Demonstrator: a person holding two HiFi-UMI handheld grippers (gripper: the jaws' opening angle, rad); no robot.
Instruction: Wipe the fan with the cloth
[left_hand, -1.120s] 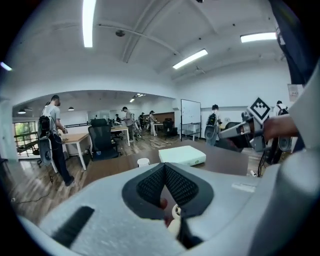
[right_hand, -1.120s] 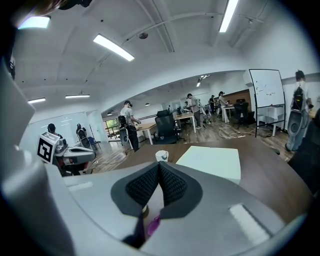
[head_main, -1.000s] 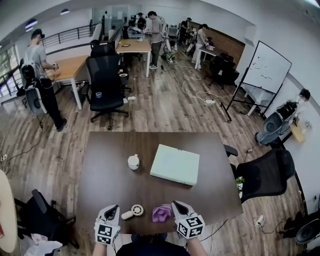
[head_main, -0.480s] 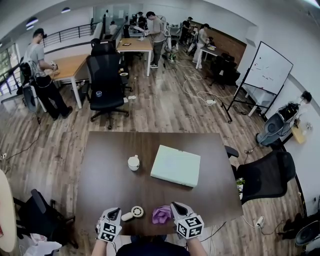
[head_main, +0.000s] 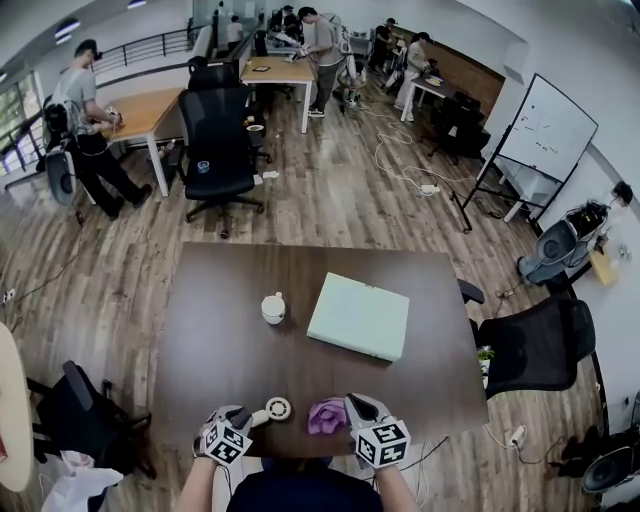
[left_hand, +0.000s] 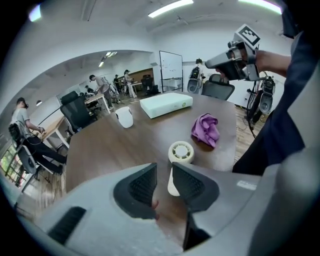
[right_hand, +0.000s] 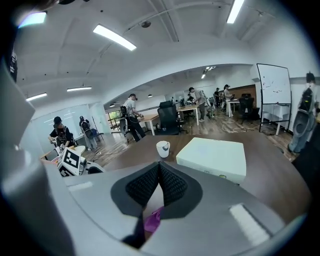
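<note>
The fan (head_main: 277, 408) is small and white. It lies flat on the dark table (head_main: 230, 330) near the front edge, with its round head facing up and its short handle (head_main: 258, 417) pointing toward the left gripper (head_main: 243, 418).

In the left gripper view, the left gripper (left_hand: 163, 170) tilts down over the table and its jaws have just been opening. They stand slightly apart, and the handle (left_hand: 172, 185) shows in the gap between them. The pads are not pressing on it. The fan's head (left_hand: 181, 151) lies just beyond the jaw tips.

The purple cloth (head_main: 326, 415) sits crumpled on the table just beside the fan, between the fan and the right gripper (head_main: 352, 405). In the right gripper view, the right gripper (right_hand: 159, 167) has its jaws pressed together with nothing clamped in them. A bit of the cloth (right_hand: 151, 220) peeks out below them.

Farther back on the table are a white cup (head_main: 273, 307) and a pale green box (head_main: 360, 316), both well apart from the grippers.
</note>
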